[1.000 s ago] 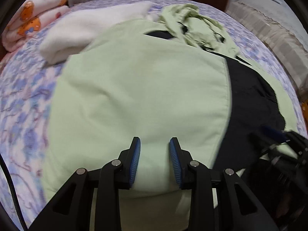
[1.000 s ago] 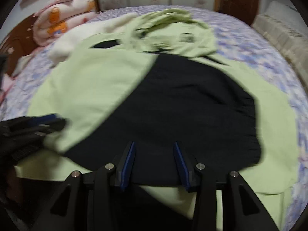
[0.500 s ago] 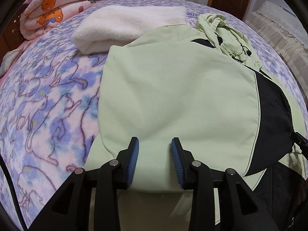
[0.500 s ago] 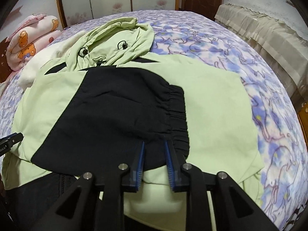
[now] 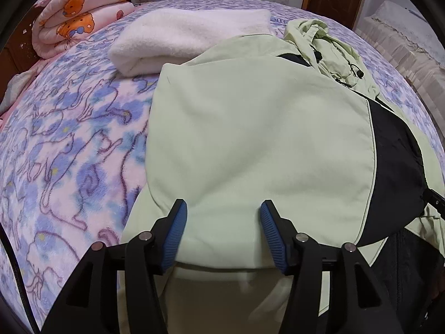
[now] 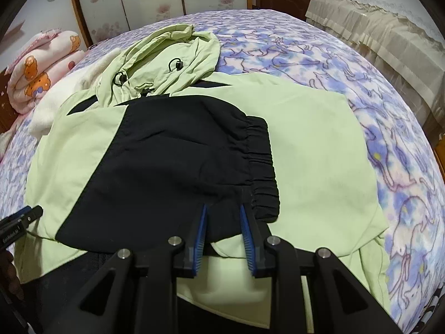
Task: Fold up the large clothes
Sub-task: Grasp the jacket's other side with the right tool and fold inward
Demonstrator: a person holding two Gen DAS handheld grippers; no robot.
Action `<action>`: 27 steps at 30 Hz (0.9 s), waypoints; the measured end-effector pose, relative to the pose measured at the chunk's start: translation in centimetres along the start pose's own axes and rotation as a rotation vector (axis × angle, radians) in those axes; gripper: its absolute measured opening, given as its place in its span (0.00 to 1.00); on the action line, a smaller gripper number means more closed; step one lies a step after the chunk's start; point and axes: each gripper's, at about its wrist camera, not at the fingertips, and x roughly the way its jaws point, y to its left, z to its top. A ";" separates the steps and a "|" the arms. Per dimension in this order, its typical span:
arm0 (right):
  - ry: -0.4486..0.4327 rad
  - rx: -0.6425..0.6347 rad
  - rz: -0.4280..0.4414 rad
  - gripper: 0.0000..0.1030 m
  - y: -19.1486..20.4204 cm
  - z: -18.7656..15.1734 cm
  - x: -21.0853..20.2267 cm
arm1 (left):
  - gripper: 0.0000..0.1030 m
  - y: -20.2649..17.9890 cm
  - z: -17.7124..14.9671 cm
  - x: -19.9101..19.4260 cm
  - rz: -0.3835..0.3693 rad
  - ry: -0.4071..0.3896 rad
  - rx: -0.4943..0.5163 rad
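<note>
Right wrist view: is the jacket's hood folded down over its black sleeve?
No, the hood lies bunched on the bed beyond the black sleeve.

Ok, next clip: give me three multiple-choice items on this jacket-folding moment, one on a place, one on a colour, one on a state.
1. Where does the white fleece blanket lie?
A. beyond the jacket, on the bed
B. on the floor
C. inside the hood

2. What colour is the elastic cuff of the folded-in sleeve?
A. white
B. black
C. pink

3. How does the left gripper stand?
A. shut on the hood
C. clamped on the blanket
B. open over the green panel

Key: 1 A, it sits past the jacket's far edge; 2 B, the gathered cuff is black on green; 3 B, its jaws have just been opening and the pads stand apart.
</note>
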 end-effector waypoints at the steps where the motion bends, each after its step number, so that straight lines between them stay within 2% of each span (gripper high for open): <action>1: 0.000 0.006 0.004 0.24 0.0 0.0 -0.1 | 0.54 0.0 0.0 -0.1 0.002 0.003 0.000; 5: 0.010 0.024 0.025 0.24 0.3 0.2 -0.7 | 0.60 0.2 -0.2 -1.0 0.002 0.011 -0.014; 11: 0.001 0.020 0.045 0.24 0.9 0.7 -3.0 | 0.60 0.9 -0.9 -3.2 0.035 0.017 -0.020; 15: -0.003 0.041 0.073 0.24 0.8 0.8 -5.4 | 0.61 1.8 -1.6 -5.2 0.031 0.016 -0.045; 19: -0.031 0.039 0.070 0.38 0.6 0.3 -8.1 | 0.62 2.5 -2.4 -7.4 0.017 0.006 -0.065; 27: -0.079 0.047 0.061 0.39 -0.5 -1.3 -12.5 | 0.69 3.2 -4.4 -11.7 0.007 -0.035 -0.065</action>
